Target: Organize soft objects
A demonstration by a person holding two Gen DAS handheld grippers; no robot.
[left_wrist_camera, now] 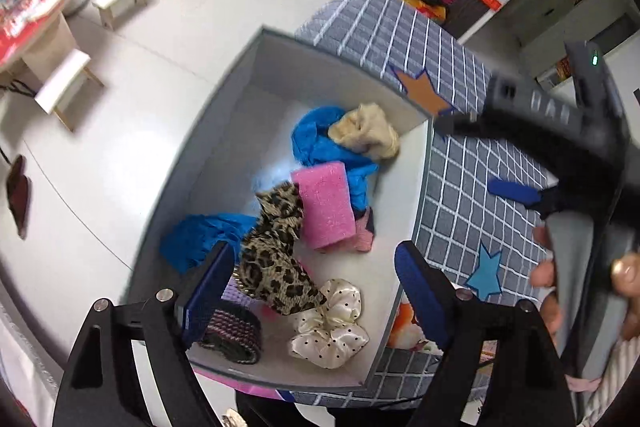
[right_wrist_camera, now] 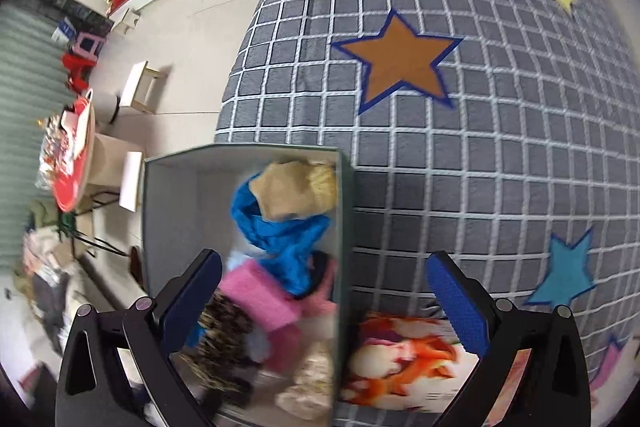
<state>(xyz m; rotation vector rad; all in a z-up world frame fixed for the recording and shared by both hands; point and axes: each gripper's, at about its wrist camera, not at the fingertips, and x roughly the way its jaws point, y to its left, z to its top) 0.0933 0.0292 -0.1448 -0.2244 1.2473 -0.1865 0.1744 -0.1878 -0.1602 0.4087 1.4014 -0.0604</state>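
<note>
Grey cardboard is making the box (left_wrist_camera: 224, 99) that is holding all the soft things, and the box is sitting on a grey checked blanket (left_wrist_camera: 460, 187) with stars on it. Inside, a blue cloth (left_wrist_camera: 320, 143) is lying under a fluffy cream thing (left_wrist_camera: 366, 131). A pink sponge block (left_wrist_camera: 326, 205) is leaning next to a leopard-print scrunchie (left_wrist_camera: 272, 259). A cream dotted scrunchie (left_wrist_camera: 328, 323) and a striped knitted band (left_wrist_camera: 236, 331) are lying at the near end.

The left gripper (left_wrist_camera: 320, 291) is hanging over the box with its jaws wide apart, holding nothing. Its blue pad is just beside the leopard scrunchie; I cannot tell if it is touching.

The right gripper (right_wrist_camera: 328, 303) is standing fully open over the box wall, holding nothing. A hand (left_wrist_camera: 548, 279) is gripping its handle.

No writing is clear enough to read.
</note>
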